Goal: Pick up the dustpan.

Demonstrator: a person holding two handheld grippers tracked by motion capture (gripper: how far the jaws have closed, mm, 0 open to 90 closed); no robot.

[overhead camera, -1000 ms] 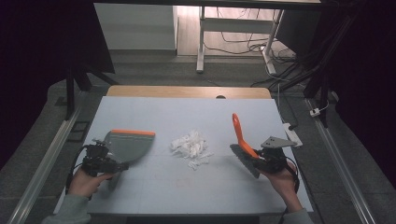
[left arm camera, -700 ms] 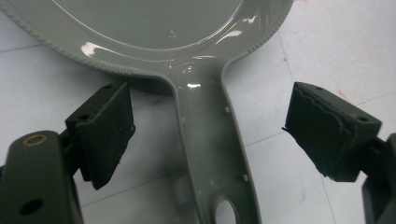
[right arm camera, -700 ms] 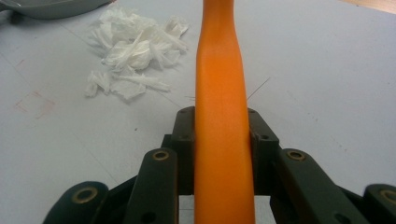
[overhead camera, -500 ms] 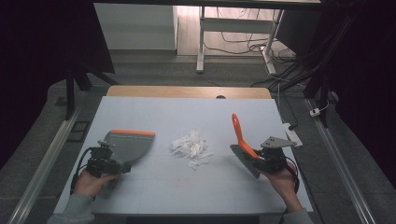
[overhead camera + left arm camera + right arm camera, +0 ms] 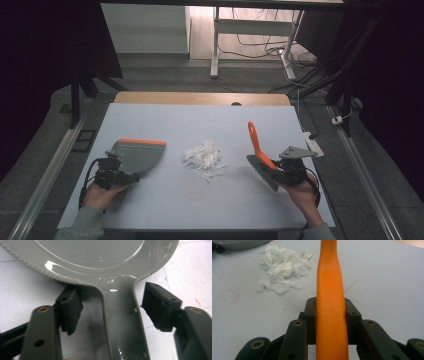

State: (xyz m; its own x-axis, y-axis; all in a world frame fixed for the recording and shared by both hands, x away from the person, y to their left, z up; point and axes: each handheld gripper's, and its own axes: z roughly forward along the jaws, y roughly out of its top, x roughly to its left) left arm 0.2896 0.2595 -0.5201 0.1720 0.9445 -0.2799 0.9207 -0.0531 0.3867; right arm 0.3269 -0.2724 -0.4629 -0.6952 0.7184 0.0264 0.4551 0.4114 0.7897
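A grey dustpan (image 5: 137, 154) with an orange front lip lies flat at the left of the table. My left gripper (image 5: 124, 176) is at its handle. In the left gripper view the jaws stand open on either side of the dustpan handle (image 5: 120, 315), with a gap at each pad (image 5: 71, 306). A pile of white paper scraps (image 5: 204, 155) sits mid-table. My right gripper (image 5: 275, 170) is shut on the orange handle of a brush (image 5: 256, 142); the handle (image 5: 329, 290) runs up between the jaws, and the grey bristles point down toward the table.
The scraps (image 5: 283, 268) lie to the left of the brush handle in the right gripper view. A wooden strip (image 5: 200, 98) borders the table's far edge. A white power strip (image 5: 312, 145) lies by the right edge.
My left hand and gripper have shifted slightly at the dustpan handle. The dustpan, scraps, brush and right gripper have stayed in place.
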